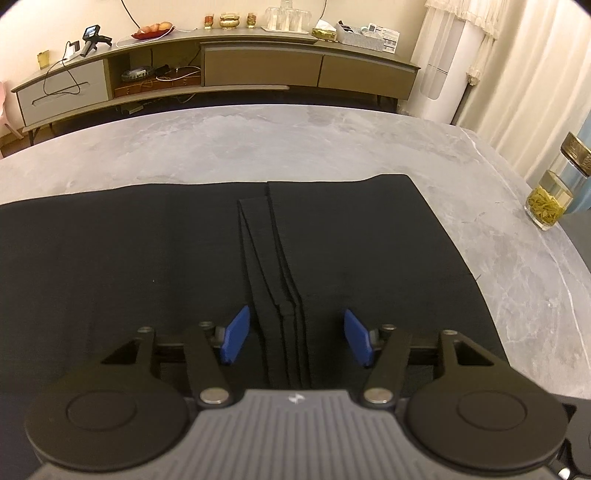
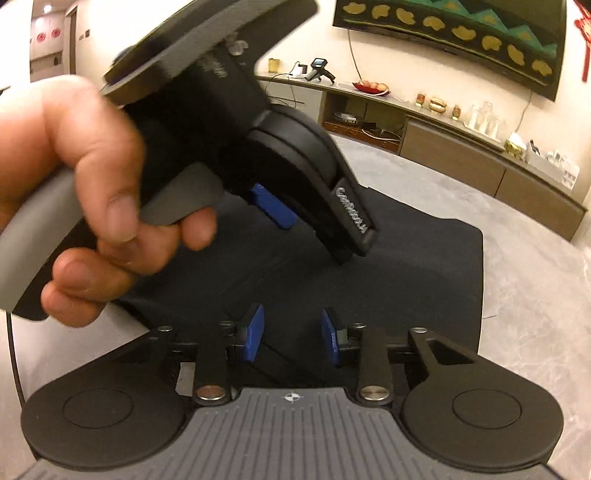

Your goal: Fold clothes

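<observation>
Both my grippers hang over the black garment (image 1: 147, 251): left gripper (image 1: 297, 334) spread, empty; right gripper (image 2: 292, 330) half-spread, empty.

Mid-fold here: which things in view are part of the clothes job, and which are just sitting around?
Job:
- flat black fabric garment on the grey marble-look table
- left hand-held gripper, open
- right hand-held gripper, open

Lying about:
- clear glass jar of yellow-green contents
- red fruit dish on the long brown sideboard

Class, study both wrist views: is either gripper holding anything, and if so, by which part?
Nothing is held. The left gripper stands open over the black garment's folded middle edges; the right gripper is open above the cloth too, pads pressing nothing.
</observation>
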Available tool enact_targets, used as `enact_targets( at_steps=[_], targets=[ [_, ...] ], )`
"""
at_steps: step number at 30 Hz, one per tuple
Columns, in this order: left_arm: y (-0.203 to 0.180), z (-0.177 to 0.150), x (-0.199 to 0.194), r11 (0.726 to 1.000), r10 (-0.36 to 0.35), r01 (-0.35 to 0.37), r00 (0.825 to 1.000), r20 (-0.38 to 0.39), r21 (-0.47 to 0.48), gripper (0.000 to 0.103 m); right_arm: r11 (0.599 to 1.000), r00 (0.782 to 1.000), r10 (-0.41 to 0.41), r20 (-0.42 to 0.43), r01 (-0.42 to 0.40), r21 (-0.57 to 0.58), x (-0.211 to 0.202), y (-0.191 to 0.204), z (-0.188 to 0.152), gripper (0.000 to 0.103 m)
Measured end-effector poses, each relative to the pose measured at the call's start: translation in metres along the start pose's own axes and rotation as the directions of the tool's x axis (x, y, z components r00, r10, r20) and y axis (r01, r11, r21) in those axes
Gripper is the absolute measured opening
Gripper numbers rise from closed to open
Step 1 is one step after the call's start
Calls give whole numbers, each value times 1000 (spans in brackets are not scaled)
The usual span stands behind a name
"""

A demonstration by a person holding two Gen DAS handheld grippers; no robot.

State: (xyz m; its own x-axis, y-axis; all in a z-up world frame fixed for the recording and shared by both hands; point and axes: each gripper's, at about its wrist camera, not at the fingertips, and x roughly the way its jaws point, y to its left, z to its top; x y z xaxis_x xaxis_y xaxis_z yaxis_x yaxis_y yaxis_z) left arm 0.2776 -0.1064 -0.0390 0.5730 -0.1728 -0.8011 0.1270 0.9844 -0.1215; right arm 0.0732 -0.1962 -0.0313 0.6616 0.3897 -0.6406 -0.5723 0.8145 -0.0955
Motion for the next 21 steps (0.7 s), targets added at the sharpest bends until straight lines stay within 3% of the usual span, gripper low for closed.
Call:
enact_targets(
  at_steps=[2, 5, 8, 9, 10, 11, 13, 15, 17, 21],
  targets=[
    [9, 0, -5, 998, -29, 29, 1000, 5, -59, 57, 1000, 1000, -3, 9, 3, 8, -3, 2, 0, 38],
    [36, 1, -12, 969, -108, 113, 994, 32, -221, 57, 1000, 999, -4, 53, 5, -14, -6, 12, -3, 65],
    [55, 1, -11, 937, -156, 158, 987, 33, -312, 57, 1000, 998, -3, 69, 4, -23, -8, 21, -6, 63],
    [60, 1, -10, 928, -169, 170, 985, 31, -333, 57, 1000, 998, 4, 62, -4, -5, -8, 21, -4, 58],
    [65, 1, -9, 919, -182, 181, 983, 29, -352, 57, 1000, 998, 11, 55, -12, 10, -9, 20, -2, 45],
    [66, 0, -8, 917, -193, 189, 981, 25, -352, 57, 1000, 999, 5, 51, -5, 14, -11, 20, -2, 41],
    [64, -1, -8, 916, -203, 201, 979, 28, -346, 57, 1000, 999, -11, 43, 11, 18, -18, 23, -5, 21],
    [63, -1, -7, 916, -213, 211, 977, 33, -342, 58, 999, 999, -24, 39, 23, 28, -21, 24, -6, 10],
    [62, 1, -6, 911, -225, 225, 973, 38, -345, 58, 999, 999, -25, 35, 24, 29, -26, 28, -7, 4],
    [53, 2, -1, 926, -215, 216, 976, 37, -311, 60, 1000, 1000, 9, 30, -9, -7, -39, 48, -11, 3]
  ],
)
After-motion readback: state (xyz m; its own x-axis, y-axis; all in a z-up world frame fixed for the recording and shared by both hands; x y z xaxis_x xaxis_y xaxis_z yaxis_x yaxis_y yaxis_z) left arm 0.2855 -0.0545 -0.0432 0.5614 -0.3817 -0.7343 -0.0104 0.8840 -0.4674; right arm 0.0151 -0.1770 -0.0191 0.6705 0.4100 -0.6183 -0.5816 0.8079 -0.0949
